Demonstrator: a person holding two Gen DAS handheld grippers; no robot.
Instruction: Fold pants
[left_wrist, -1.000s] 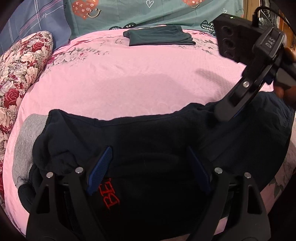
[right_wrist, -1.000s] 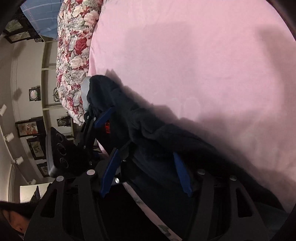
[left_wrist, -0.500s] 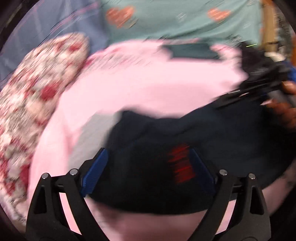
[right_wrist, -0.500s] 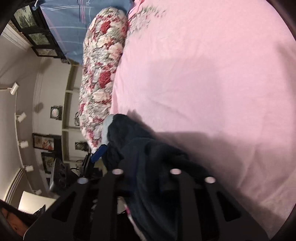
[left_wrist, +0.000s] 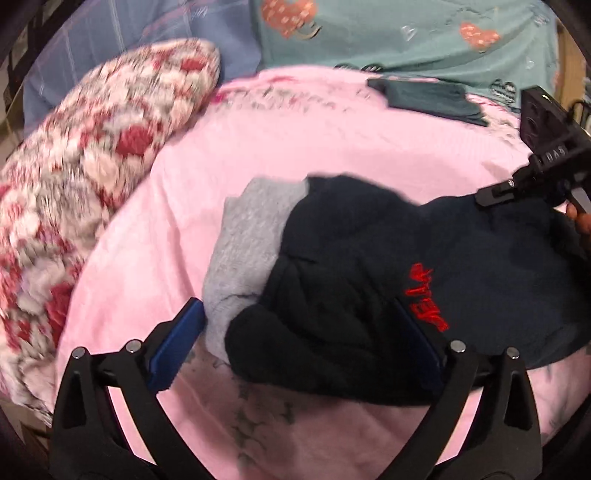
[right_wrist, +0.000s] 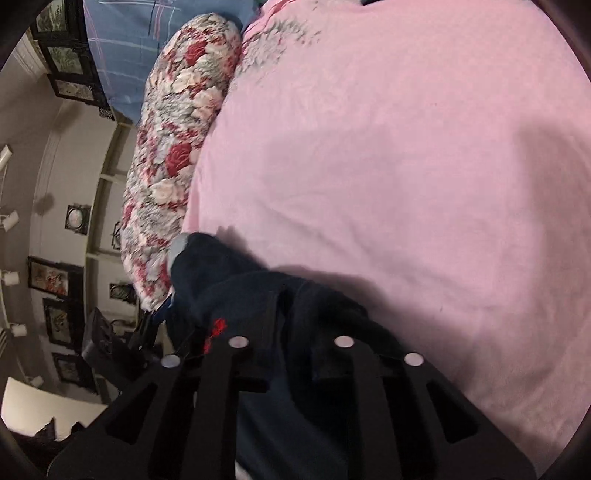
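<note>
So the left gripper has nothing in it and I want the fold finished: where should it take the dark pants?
Probably the rounded bunched end of the pants, lying between the open left gripper fingers. Come straight forward, low over the pink bedsheet: that thick lobe sits raised and free, while the right gripper holds the far side.

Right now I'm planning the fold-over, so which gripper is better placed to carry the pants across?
Right. The right gripper is shut on the pants; the left gripper stands open around their bunched end, gripping nothing.
</note>
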